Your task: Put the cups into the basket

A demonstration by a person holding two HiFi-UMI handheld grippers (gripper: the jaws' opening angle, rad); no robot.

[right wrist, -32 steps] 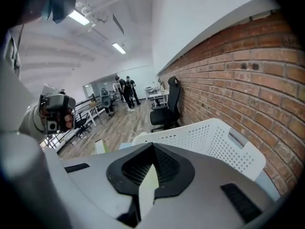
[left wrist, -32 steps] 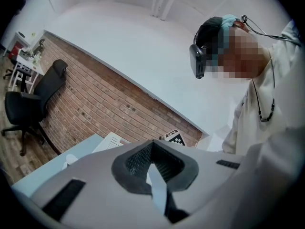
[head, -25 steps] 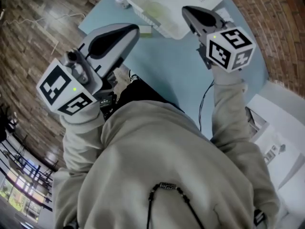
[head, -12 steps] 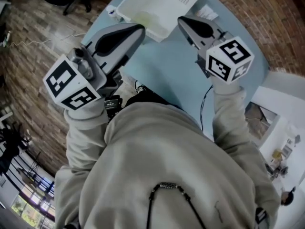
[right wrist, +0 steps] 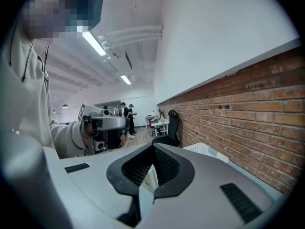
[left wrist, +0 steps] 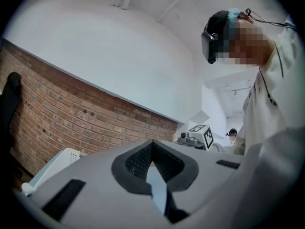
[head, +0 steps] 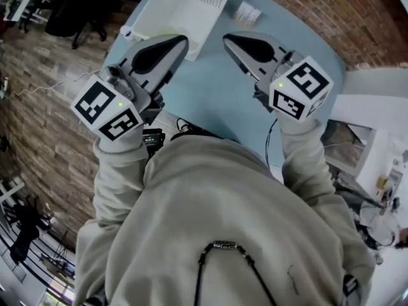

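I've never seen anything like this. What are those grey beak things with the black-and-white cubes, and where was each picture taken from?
There is no robot: a person in a hoodie holds a hand tool with a claw in each hand. The top-down picture comes from a camera on their head and shows the left claw and the right claw. Each tool's marker cube is part of it. The other two pictures come from cameras riding on the claws, looking along the jaws: both are shut and empty. Beneath is a blue table with a white basket and a small white item.
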